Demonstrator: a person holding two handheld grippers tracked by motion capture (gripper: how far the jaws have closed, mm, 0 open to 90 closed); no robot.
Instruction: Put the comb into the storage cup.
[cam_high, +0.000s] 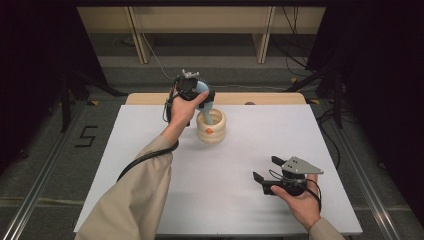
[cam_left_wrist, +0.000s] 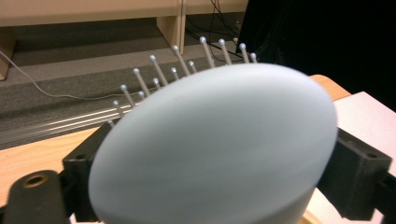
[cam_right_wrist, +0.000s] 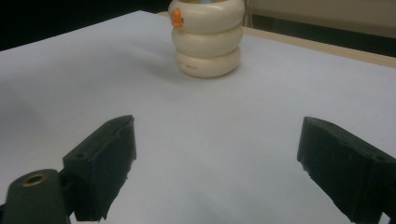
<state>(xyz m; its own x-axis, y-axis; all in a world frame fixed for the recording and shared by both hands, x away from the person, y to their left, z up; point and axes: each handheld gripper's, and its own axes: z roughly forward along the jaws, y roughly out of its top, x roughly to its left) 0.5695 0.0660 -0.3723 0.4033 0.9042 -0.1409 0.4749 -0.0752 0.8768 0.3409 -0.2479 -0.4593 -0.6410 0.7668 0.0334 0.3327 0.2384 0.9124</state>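
A light blue hairbrush (cam_high: 208, 107) with metal bristles (cam_left_wrist: 180, 58) is held at its head by my left gripper (cam_high: 193, 89), at the far middle of the table. The brush head (cam_left_wrist: 215, 144) sits between both black jaws of the left gripper (cam_left_wrist: 219, 172), bristles facing away. Its handle reaches down into a cream ringed holder (cam_high: 211, 131) with a small orange mark. My right gripper (cam_high: 266, 168) hovers open near the table's front right, its jaws pointing toward the holder (cam_right_wrist: 207, 39). Nothing is between the right gripper (cam_right_wrist: 215, 163) jaws.
A white board (cam_high: 225, 200) covers a wooden table (cam_high: 150, 98). Beyond it are grey carpet, cables and a pale shelf unit (cam_high: 200, 20). Dark stands flank both sides of the table.
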